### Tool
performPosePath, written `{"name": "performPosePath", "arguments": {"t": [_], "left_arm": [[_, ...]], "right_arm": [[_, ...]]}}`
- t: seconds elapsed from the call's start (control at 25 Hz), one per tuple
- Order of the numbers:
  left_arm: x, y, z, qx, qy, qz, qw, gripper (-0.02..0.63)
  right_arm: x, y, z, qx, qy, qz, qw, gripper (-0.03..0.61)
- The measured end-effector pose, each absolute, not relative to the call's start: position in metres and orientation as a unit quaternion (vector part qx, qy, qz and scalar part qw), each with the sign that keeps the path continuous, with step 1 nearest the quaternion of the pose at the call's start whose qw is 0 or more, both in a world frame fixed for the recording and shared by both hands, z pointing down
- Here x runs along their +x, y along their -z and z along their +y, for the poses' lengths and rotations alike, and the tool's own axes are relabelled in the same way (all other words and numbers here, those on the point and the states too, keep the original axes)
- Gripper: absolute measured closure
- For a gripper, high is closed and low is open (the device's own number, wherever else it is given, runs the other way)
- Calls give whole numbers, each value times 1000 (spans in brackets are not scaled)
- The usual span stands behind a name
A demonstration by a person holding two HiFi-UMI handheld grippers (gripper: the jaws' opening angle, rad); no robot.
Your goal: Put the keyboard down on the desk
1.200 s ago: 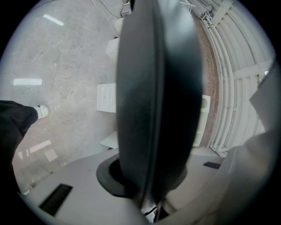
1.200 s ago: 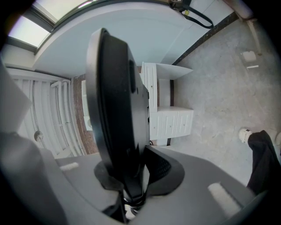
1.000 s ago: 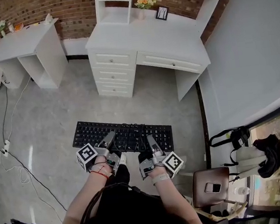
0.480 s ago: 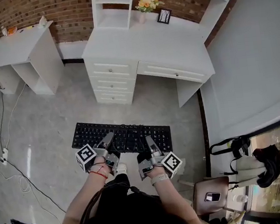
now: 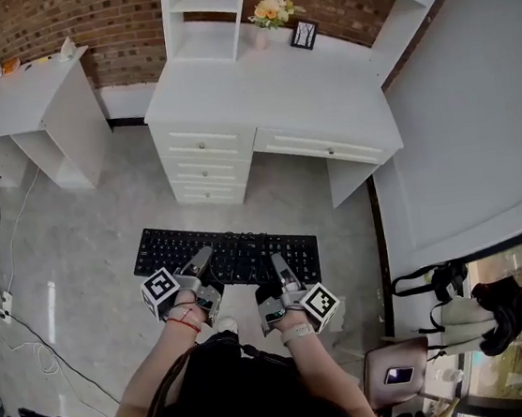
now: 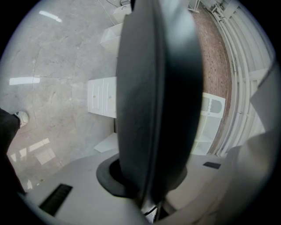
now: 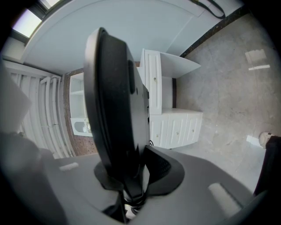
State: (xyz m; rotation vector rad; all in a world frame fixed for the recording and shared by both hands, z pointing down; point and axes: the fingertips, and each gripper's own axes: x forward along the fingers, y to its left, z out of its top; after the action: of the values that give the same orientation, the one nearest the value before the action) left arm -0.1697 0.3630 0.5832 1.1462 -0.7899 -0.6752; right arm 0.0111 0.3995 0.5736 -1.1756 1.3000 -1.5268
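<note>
Black plastic, the keyboard [image 5: 229, 254] hangs keys-up at the lower centre of the head view, over the grey floor [image 5: 85, 234] and well short of the white desk [image 5: 321, 82]. I have it by its near long edge. The left gripper [image 5: 203, 262] has its fingers [image 6: 70, 176] pinched onto that edge left of the middle, and the right gripper [image 5: 278, 269] has its fingers [image 7: 210, 184] pinched on right of the middle. In each gripper view the board stands edge-on between the pads, filling the middle of the frame.

Over the last second the keyboard and both grippers have kept their place in the frame. The desk has grown and slid lower, and the small side desk [image 5: 11, 92] has drifted toward the upper left edge. I take that as the carry closing in, with the set-down not yet begun. The desk's front looks bare; the flowers [image 5: 272, 8] and picture frame [image 5: 303, 33] stand at the back.
</note>
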Motion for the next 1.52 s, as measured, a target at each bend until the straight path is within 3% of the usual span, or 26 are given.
{"name": "performPosePath", "arguments": {"t": [0.76,1.52], "left_arm": [[-151,-591,308,525,285,-355,719,540],[-105,-581,151,530,299,-364,705,540]], "right_arm": [[26,-583,350,-462,608,502,405,508],[73,-576,186,-445,607,516,408,508]]}}
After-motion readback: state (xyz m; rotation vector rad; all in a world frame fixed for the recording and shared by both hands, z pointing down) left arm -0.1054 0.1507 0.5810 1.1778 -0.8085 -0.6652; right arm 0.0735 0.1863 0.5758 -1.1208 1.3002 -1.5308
